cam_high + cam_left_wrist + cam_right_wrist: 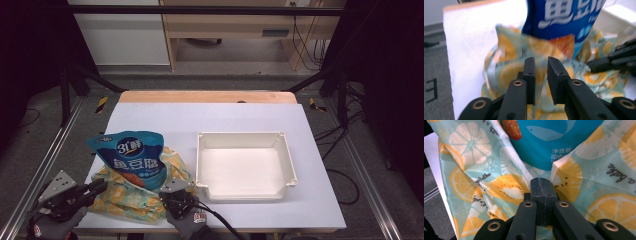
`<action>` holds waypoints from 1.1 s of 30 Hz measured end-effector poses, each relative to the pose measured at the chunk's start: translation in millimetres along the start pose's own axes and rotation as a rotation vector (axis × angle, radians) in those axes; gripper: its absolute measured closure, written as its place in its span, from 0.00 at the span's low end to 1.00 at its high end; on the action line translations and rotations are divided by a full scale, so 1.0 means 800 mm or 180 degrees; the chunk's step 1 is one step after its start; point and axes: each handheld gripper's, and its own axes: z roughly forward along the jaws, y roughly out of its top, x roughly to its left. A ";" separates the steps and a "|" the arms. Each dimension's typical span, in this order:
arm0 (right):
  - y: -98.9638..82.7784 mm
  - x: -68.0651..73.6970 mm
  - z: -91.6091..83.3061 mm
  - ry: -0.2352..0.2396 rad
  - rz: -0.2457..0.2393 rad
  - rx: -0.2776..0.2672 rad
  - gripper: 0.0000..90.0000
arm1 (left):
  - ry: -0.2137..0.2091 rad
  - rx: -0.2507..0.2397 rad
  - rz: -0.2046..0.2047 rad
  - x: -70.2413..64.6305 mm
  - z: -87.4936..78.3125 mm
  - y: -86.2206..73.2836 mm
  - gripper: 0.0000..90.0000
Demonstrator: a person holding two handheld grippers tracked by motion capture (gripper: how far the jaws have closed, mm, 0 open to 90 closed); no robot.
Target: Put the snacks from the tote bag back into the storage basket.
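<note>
A blue snack pouch (134,157) stands upright inside a crumpled fruit-print fabric bag (125,202) at the table's front left. My right gripper (175,194) is at the bag's near right edge. In the right gripper view its jaws (541,181) are pressed together on the bag's rim (474,170), with the pouch (549,142) just beyond. My left gripper (100,186) is at the bag's left edge. In the left gripper view its jaws (541,60) stand a narrow gap apart, with bag cloth (506,72) showing behind the gap and the pouch (564,17) above.
A shallow white tray (240,136) sits on the white table top, right of the bag, with nothing in it. Table frame rails run along both sides. The wooden back edge (207,96) borders the far side. Gloved hands hold both grippers at the front edge.
</note>
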 end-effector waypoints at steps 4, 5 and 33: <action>0.000 0.000 0.001 -0.0009 -0.0004 0.0010 1.00 | -0.0026 -0.0075 0.0085 -0.008 -0.003 0.013 0.92; 0.000 0.000 0.001 -0.0008 -0.0003 0.0013 1.00 | -0.0031 -0.0087 0.0090 -0.010 -0.002 0.015 0.94; 0.000 -0.008 -0.004 -0.0108 0.0031 0.0007 1.00 | 0.0185 0.0843 0.0207 -0.002 0.080 -0.036 1.00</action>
